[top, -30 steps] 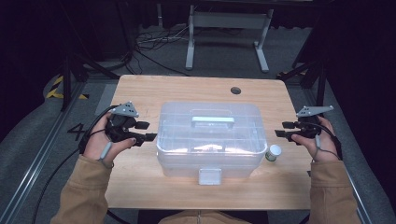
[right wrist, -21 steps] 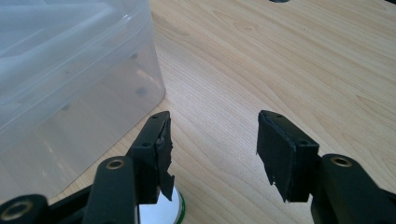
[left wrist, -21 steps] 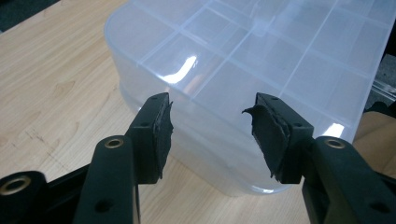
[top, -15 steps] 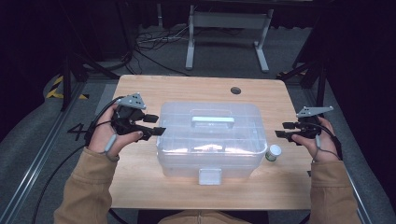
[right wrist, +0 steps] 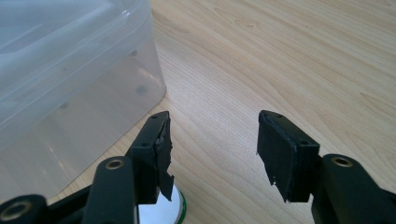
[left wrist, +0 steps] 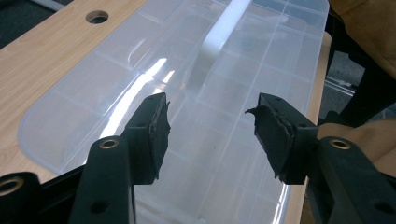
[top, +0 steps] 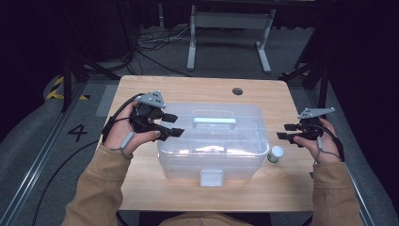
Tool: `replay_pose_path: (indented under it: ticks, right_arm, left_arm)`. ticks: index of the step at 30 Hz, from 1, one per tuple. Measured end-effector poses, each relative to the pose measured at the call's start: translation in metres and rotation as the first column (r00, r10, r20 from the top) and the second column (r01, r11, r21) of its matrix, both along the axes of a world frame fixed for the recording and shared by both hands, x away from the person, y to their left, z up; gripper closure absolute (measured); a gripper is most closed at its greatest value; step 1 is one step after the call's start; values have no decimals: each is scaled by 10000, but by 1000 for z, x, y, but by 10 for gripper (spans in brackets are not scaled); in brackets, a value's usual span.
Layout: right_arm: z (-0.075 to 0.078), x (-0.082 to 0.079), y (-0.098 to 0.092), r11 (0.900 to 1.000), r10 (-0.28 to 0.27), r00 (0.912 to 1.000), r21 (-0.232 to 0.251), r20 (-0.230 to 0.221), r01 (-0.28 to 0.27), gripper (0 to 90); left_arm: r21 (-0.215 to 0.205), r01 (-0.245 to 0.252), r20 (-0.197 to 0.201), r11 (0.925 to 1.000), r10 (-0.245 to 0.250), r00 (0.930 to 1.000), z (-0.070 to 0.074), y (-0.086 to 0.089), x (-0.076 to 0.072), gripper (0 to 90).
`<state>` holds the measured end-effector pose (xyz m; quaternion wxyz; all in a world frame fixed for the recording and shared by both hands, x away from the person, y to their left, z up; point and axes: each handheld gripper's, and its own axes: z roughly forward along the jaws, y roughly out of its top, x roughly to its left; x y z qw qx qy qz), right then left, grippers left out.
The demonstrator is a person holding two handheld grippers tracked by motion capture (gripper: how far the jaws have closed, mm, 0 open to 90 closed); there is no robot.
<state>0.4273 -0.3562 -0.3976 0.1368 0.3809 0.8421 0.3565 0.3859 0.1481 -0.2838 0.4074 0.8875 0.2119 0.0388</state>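
A clear plastic storage box (top: 235, 146) with a pale handle (top: 214, 122) on its lid and a front latch (top: 211, 177) stands mid-table. My left gripper (top: 173, 125) hovers over the lid's left edge, pointing toward the handle. Its jaws have just been opening and nothing is between them. In the left gripper view the left gripper (left wrist: 210, 107) looks along the lid (left wrist: 140, 84). My right gripper (top: 283, 132) is open to the right of the box, above the bare table. A small white-capped bottle (top: 275, 153) stands by the box's right front corner, and its cap (right wrist: 163, 210) lies just below the right gripper (right wrist: 212, 126).
The wooden table (top: 188, 89) has a round cable hole (top: 237, 91) at the back. Bare wood lies right of the box (right wrist: 280, 56). Dark floor, cables and a metal stand lie beyond the far edge.
My left hand has moved right and slightly up, from beside the box to over its left edge. The right hand has stayed where it was.
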Motion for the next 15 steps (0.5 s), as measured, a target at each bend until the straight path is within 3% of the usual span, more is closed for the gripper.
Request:
replay_pose_path:
  ticks: [15]
  right_arm:
    - [-1, 1, 2, 10000, 66, 10000, -39, -70, -66, 455]
  left_arm:
    - [215, 508, -213, 9985, -503, 9985, -3, -32, 12, 431]
